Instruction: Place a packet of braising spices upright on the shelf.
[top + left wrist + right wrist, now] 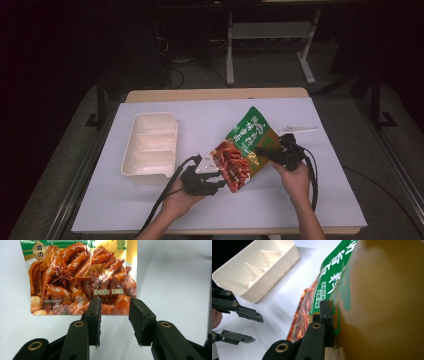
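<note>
- Tabletop: bare along the near edge and the far right; open passage there.
- Divided tray: occupies the left side.
- Snack packet: raised at centre, between both grippers.
- Gap between tray and packet: clear white surface.

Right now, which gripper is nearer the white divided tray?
Left. The left gripper sits just off the white divided tray's near right corner, jaws open at the snack packet's lower edge. The right gripper is beyond the packet, clamped on its far side.
</note>
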`<move>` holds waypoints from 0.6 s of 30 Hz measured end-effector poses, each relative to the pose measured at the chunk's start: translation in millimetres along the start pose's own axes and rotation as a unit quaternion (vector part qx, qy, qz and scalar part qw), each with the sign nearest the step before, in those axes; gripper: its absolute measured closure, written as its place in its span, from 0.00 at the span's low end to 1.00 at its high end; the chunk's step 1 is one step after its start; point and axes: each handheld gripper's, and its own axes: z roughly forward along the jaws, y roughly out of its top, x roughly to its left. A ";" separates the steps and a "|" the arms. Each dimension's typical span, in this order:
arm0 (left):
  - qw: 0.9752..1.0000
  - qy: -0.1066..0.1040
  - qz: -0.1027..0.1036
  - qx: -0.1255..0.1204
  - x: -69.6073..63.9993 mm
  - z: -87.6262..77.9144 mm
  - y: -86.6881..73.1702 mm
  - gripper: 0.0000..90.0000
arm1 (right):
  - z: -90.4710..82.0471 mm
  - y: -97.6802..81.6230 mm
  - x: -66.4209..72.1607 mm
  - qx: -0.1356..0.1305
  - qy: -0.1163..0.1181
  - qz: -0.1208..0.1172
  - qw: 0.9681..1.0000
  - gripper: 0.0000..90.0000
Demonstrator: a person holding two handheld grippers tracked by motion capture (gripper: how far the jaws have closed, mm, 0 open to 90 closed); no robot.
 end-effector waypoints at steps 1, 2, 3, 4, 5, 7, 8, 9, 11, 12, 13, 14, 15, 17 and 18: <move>1.000 -0.001 -0.002 -0.005 -1.1 -4.6 -2.4 0.65 | -3.4 4.9 4.9 -0.004 0.004 -0.009 1.000 1.00; 1.000 -0.001 -0.002 -0.005 -1.1 -4.6 -2.4 0.63 | -3.4 4.9 4.9 -0.004 0.004 -0.009 1.000 1.00; 1.000 -0.003 0.000 -0.007 -1.1 -7.1 -3.5 0.63 | -5.3 7.7 7.4 -0.005 0.004 -0.013 1.000 1.00; 1.000 -0.008 -0.001 -0.013 -2.8 -10.7 -6.8 0.61 | -8.5 13.5 12.7 -0.002 0.002 -0.026 1.000 1.00; 1.000 -0.008 -0.001 -0.013 -2.8 -10.7 -6.8 0.59 | -8.5 13.5 12.7 -0.002 0.002 -0.026 1.000 1.00; 1.000 -0.011 0.004 -0.015 -4.6 -14.1 -10.5 0.57 | -11.3 19.9 19.4 0.001 0.001 -0.036 0.999 1.00; 1.000 -0.012 0.004 -0.015 -5.6 -15.8 -12.0 0.56 | -12.1 21.7 20.9 0.002 0.002 -0.042 0.999 1.00; 1.000 -0.013 0.003 -0.019 -6.7 -16.9 -13.1 0.56 | -13.2 23.9 23.3 0.002 0.001 -0.047 0.999 1.00; 1.000 -0.017 0.006 -0.022 -9.0 -21.2 -15.1 0.54 | -15.5 27.6 27.5 0.004 0.002 -0.056 0.998 1.00; 0.999 -0.019 0.001 -0.029 -11.7 -22.4 -16.0 0.54 | -16.1 28.8 28.7 0.004 0.001 -0.063 0.998 1.00; 0.999 -0.021 0.008 -0.029 -12.7 -24.5 -16.7 0.53 | -17.1 30.3 30.5 0.006 0.000 -0.069 0.998 1.00; 0.999 -0.022 0.010 -0.035 -15.5 -25.9 -18.3 0.53 | -17.9 31.5 32.1 0.006 0.000 -0.075 0.997 1.00; 0.999 -0.025 0.008 -0.034 -17.6 -26.7 -19.4 0.51 | -19.4 32.9 34.8 0.007 -0.001 -0.080 0.997 1.00; 0.999 -0.028 0.014 -0.032 -19.2 -27.9 -21.0 0.50 | -21.2 34.6 37.1 0.006 -0.002 -0.088 0.996 1.00; 0.999 -0.030 0.013 -0.035 -21.0 -28.3 -22.1 0.50 | -21.2 34.6 37.1 0.006 -0.002 -0.088 0.996 1.00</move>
